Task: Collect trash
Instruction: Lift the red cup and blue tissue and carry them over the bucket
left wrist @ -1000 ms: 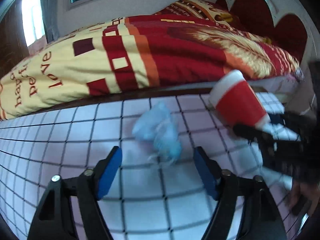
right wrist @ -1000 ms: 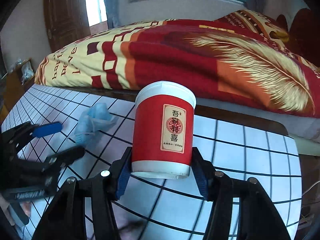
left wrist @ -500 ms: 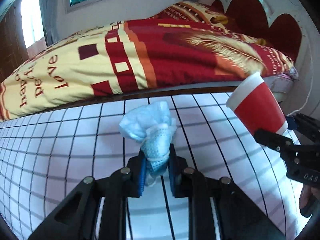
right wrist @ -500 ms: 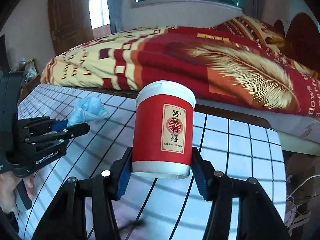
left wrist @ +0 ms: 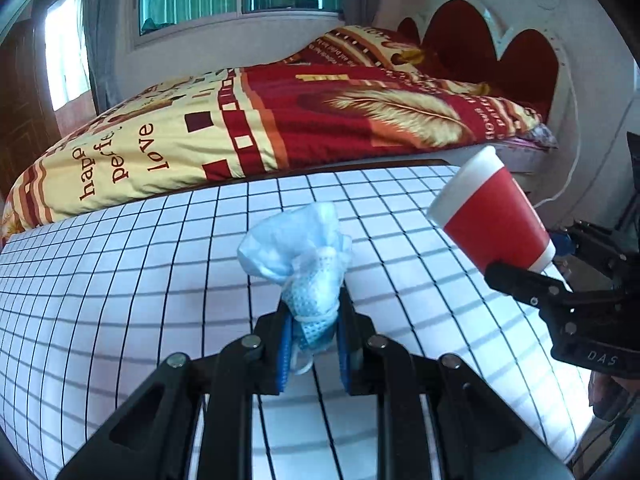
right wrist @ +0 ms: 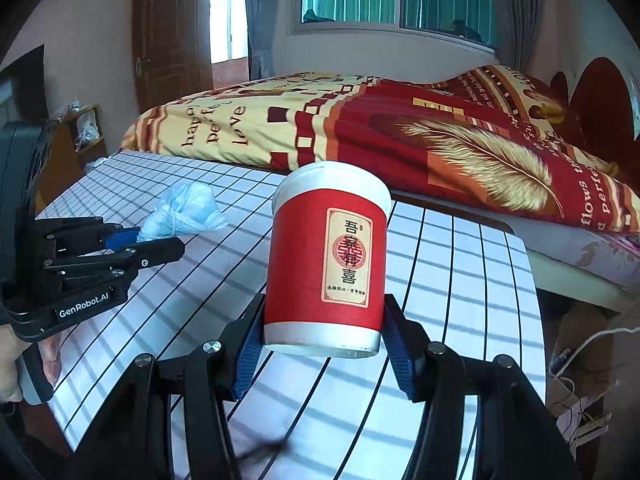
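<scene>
Paper, soft cloth and matt plastic over a smooth gridded sheet

The red cup (right wrist: pixel 326 258) looks like matt paper with a printed label; the crumpled blue mask (left wrist: pixel 304 256), at ten o'clock from it in the right wrist view, is thin, dimpled non-woven fabric. The gripper fingers (left wrist: pixel 282 350) are matt black plastic with ribbed blue pads. The quilt (right wrist: pixel 360 128) is soft printed cloth, the door (right wrist: pixel 168 40) glossy wood.

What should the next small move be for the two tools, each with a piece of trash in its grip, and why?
Probably carry both pieces off the gridded table toward a bin; none shows here. The left tool is shut on the crumpled blue mask, and the right tool is shut on the red paper cup. Both appear lifted clear, so nothing remains to pick up.
</scene>
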`<state>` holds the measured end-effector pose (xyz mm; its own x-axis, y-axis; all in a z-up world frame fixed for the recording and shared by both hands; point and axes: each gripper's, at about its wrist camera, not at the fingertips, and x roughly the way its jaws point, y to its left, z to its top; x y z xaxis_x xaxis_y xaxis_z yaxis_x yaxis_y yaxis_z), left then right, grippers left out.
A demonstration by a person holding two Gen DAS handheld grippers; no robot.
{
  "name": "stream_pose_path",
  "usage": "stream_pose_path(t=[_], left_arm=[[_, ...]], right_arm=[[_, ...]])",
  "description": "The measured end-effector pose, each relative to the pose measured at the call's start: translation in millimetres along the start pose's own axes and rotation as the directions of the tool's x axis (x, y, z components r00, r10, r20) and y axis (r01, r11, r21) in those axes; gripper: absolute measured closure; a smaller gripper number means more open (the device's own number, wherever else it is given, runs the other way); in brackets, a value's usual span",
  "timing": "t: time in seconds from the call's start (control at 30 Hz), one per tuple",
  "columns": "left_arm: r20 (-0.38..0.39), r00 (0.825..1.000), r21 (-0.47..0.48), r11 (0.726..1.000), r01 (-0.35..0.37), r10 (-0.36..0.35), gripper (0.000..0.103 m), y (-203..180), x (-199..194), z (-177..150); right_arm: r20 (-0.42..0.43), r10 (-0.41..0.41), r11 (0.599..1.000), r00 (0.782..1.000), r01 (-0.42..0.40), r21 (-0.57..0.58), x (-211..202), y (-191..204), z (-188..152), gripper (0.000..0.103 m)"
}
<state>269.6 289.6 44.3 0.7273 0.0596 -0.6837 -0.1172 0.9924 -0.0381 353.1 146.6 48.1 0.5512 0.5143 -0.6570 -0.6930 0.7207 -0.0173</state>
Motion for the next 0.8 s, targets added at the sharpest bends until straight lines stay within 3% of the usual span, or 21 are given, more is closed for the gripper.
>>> stream_pose_path(t=[0.47,0.8], left_arm=[[0.058,0.996,0.050,0.996,0.070,-0.073,0.083,-39.8,-80.6,-31.2],[0.098,0.982,0.122,0.981,0.149,-0.162,0.083,-106.0,-128.5,-53.5]], right_arm=[[0.072,-0.025,0.998,0.997,0.021,0.053,-109.3,17.8,-55.6,0.045],[0.142,-0.093,0.992,0.986,0.078,0.102,-209.4,2.2,-103.6,0.045]])
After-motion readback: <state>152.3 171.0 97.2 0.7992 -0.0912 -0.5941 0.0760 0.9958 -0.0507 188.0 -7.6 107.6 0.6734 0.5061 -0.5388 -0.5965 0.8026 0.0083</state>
